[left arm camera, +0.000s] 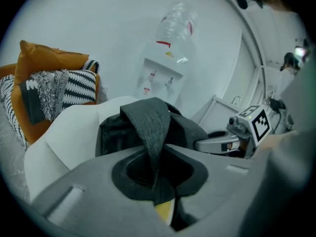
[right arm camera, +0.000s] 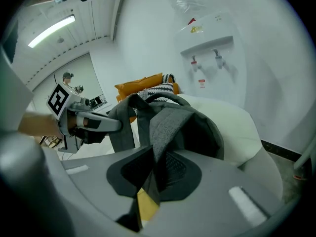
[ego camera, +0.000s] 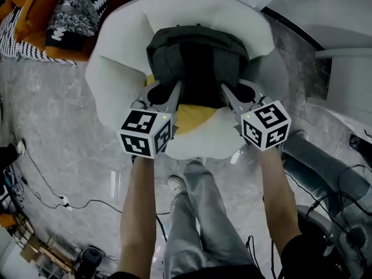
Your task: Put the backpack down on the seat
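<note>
A dark grey backpack [ego camera: 197,63] rests on the seat of a white armchair [ego camera: 116,68], over a yellow cushion [ego camera: 195,116]. My left gripper [ego camera: 161,95] is at the bag's near left side. In the left gripper view it [left arm camera: 158,181] is shut on a grey shoulder strap [left arm camera: 148,127] that runs up out of its jaws. My right gripper [ego camera: 239,93] is at the bag's near right side. In the right gripper view it [right arm camera: 150,181] pinches the other strap [right arm camera: 168,127]. Each gripper also shows in the other's view, the right gripper [left arm camera: 217,143] and the left gripper [right arm camera: 94,125].
An orange cushion with black-and-white patterned throws [ego camera: 58,10] lies left of the chair. A water dispenser [left arm camera: 163,73] stands behind it by the white wall. White furniture [ego camera: 343,57] is at the right. Cables [ego camera: 58,202] trail on the grey floor beside the person's legs [ego camera: 197,214].
</note>
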The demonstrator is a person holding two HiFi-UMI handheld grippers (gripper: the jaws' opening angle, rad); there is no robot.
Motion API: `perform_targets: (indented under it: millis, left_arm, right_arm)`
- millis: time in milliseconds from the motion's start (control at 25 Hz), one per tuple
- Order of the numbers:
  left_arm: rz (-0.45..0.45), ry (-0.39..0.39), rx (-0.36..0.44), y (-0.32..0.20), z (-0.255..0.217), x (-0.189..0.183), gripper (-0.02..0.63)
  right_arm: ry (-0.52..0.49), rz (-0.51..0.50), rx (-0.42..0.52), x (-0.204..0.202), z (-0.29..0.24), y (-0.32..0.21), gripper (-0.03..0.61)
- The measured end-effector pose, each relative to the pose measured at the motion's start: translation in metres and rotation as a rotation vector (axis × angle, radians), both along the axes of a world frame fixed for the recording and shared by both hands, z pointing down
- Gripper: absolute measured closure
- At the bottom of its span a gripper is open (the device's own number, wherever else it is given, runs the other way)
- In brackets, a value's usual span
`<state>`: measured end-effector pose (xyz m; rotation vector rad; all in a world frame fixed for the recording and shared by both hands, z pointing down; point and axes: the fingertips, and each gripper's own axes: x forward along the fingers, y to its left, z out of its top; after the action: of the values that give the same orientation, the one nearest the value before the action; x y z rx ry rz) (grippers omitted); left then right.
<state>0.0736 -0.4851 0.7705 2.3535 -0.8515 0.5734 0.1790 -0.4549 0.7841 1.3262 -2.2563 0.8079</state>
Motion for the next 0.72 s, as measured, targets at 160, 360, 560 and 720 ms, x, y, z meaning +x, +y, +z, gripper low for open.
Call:
perform_targets:
  millis: [160,360,560,720]
  left_arm:
    - [0.017,-0.07,-0.052,-0.006,0.03,-0.004,0.575]
    - [0.005,-0.201,-0.104,-0.006,0.066,-0.017,0.572]
    - [-0.024,-0.262,-0.121,-0.007,0.088,-0.02,0.571]
    - [-0.052,-0.303,-0.133,-0.01,0.104,-0.023,0.569]
  right_arm:
    - [-0.005,0.018,-0.012,0.004,0.014,-0.012,0.54]
    - [0.002,0.055,-0.027,0.009,0.028,-0.026,0.538]
    - [0.012,0.065,-0.001,0.015,0.041,-0.03,0.538]
    - [0.019,0.071,0.014,0.022,0.055,-0.033,0.538]
